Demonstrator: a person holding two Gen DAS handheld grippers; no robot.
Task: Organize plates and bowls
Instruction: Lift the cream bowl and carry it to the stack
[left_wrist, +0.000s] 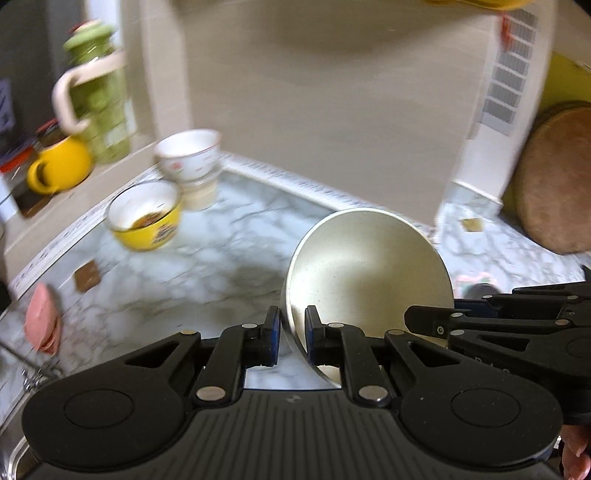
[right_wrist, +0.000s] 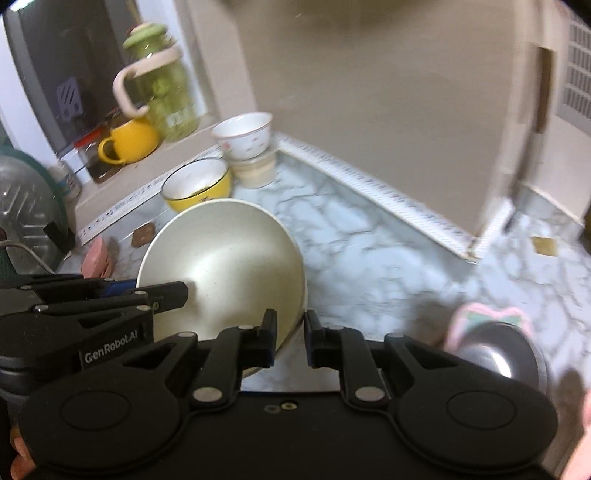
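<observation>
A large cream bowl (left_wrist: 369, 266) (right_wrist: 221, 258) hangs tilted above the marble counter (left_wrist: 207, 254) (right_wrist: 369, 251), held at two sides of its rim. My left gripper (left_wrist: 292, 332) is shut on the rim's near left edge. My right gripper (right_wrist: 291, 339) is shut on the opposite edge; it also shows in the left wrist view at the right (left_wrist: 417, 321). The left gripper enters the right wrist view from the left (right_wrist: 177, 293). At the back stand a yellow bowl (left_wrist: 147, 218) (right_wrist: 199, 188) and a white flowered bowl (left_wrist: 188, 155) (right_wrist: 243, 134) stacked on other bowls.
A yellow mug (left_wrist: 59, 170) (right_wrist: 127, 146) and a green jar (left_wrist: 99, 96) (right_wrist: 162, 85) sit on the sill. A round wooden board (left_wrist: 554, 177) leans at the right. A metal bowl (right_wrist: 498, 350) rests on a pink mat. A beige wall block juts out behind.
</observation>
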